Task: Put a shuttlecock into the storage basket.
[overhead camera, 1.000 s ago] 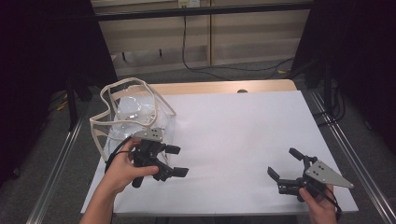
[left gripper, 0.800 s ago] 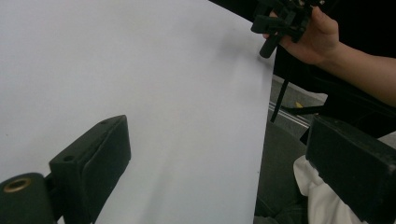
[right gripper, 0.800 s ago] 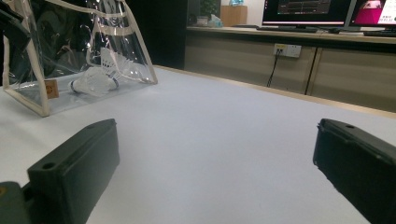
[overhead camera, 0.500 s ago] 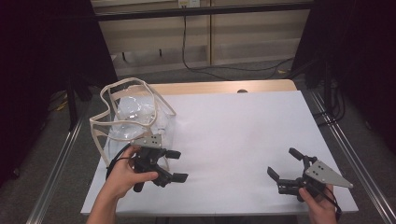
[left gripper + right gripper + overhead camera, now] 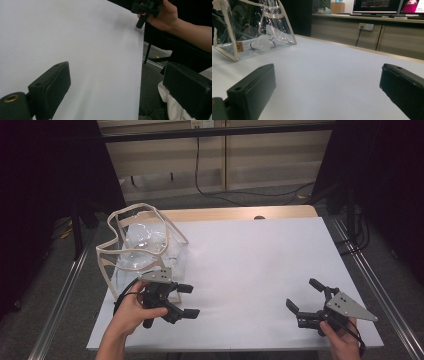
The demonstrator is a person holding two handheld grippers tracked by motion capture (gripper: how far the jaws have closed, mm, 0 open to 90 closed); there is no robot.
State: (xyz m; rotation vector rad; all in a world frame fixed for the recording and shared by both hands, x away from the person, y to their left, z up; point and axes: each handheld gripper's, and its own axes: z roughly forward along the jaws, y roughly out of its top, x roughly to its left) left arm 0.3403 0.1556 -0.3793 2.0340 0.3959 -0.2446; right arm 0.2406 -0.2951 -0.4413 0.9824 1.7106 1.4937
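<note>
Wide apart, both: left black two-jaw gripper just beside clear plastic cream-trimmed tote bag at white table's left edge; right black two-jaw gripper well apart, near front-right corner, grasping nothing.

Each black claw carries a grey three-cornered plate, blocky jaws and a trailing black cable.
</note>
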